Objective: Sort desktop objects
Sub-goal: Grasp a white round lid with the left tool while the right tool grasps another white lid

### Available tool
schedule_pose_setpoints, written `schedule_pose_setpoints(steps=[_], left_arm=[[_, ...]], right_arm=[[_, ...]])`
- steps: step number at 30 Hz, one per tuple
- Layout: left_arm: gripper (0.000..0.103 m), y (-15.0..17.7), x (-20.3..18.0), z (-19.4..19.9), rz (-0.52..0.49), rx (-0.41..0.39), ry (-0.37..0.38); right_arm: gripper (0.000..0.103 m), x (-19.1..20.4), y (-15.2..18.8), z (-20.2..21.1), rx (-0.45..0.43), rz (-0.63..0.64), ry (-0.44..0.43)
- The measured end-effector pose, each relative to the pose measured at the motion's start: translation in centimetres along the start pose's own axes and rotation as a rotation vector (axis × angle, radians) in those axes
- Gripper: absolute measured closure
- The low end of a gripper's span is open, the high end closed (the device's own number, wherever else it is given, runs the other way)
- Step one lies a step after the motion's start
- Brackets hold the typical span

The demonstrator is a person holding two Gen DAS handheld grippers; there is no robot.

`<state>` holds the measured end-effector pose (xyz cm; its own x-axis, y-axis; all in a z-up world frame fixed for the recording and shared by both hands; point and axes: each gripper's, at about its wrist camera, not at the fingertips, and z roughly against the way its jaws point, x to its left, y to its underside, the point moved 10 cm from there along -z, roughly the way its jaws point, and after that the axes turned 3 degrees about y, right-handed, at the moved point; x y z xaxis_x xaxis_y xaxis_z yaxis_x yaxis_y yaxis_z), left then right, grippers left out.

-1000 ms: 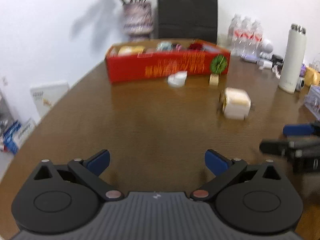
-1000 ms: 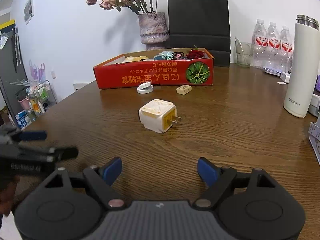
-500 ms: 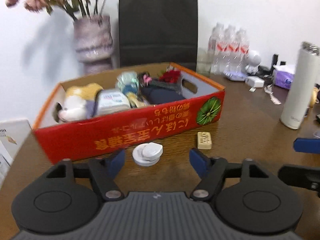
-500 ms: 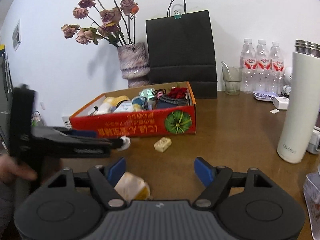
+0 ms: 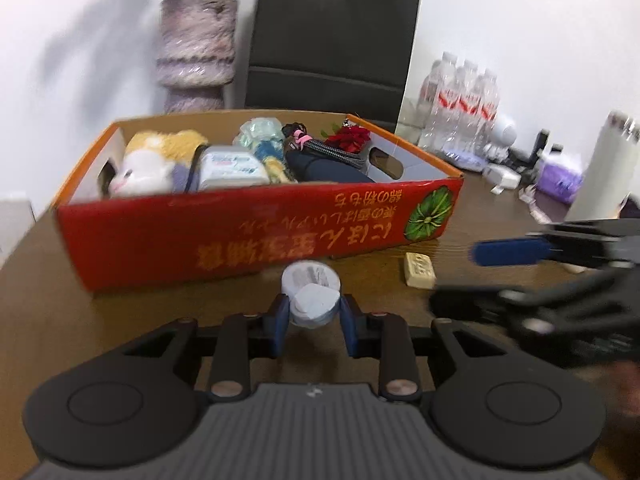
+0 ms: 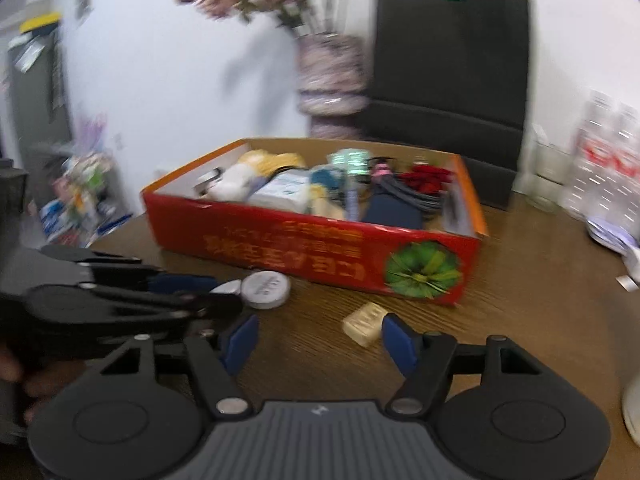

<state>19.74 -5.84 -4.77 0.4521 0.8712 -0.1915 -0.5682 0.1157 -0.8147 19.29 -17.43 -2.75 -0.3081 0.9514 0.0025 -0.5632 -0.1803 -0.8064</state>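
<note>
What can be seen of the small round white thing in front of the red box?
The round white case looks like plastic: a flat disc base with a smaller white lid or disc lying tilted on its near edge. It rests on the brown table, just in front of the red box, apparently not touching it. The left gripper has its blue fingers closed on either side of the near part. Its top marking is too blurred to read.

A red cardboard box (image 5: pixel 256 236) packed with a plush toy and other small items sits open on the wooden table, with a round white tin (image 5: pixel 311 278) just in front of its near wall and a small cream block (image 5: pixel 419 270) lying flat nearby.
</note>
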Motion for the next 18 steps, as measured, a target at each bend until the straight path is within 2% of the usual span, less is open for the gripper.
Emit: schedule_pose_setpoints(steps=[2,6,9,11,12,18], left_arm=[[0.075,0.4,1.0,1.2,0.033,-0.002,0.0],[0.075,0.8,4.4,2.5,0.096,-0.029,-0.116],[0.075,1.0,5.6,2.1,0.131,-0.006,-0.155],[0.075,1.1,5.5,2.1,0.109,-0.008,-0.175],[0.075,1.1,5.4,2.1,0.087,-0.01,-0.194],[0.075,1.5,5.5,2.5,0.065,-0.01,-0.216]], right_arm=[[0.038,1.2,-0.2,-1.2,0.025,0.07,-0.042],[0.039,2.7,-1.0,-4.0,0.077,0.126,-0.051],[0.045,3.7,-1.7,-6.4,0.12,0.137,-0.065],[0.05,4.2,-1.8,-7.7,0.153,0.148,-0.07],[0.064,4.4,-2.0,-8.0,0.158,0.139,-0.076],[0.065,5.3,-1.5,-7.2,0.196,0.155,-0.088]])
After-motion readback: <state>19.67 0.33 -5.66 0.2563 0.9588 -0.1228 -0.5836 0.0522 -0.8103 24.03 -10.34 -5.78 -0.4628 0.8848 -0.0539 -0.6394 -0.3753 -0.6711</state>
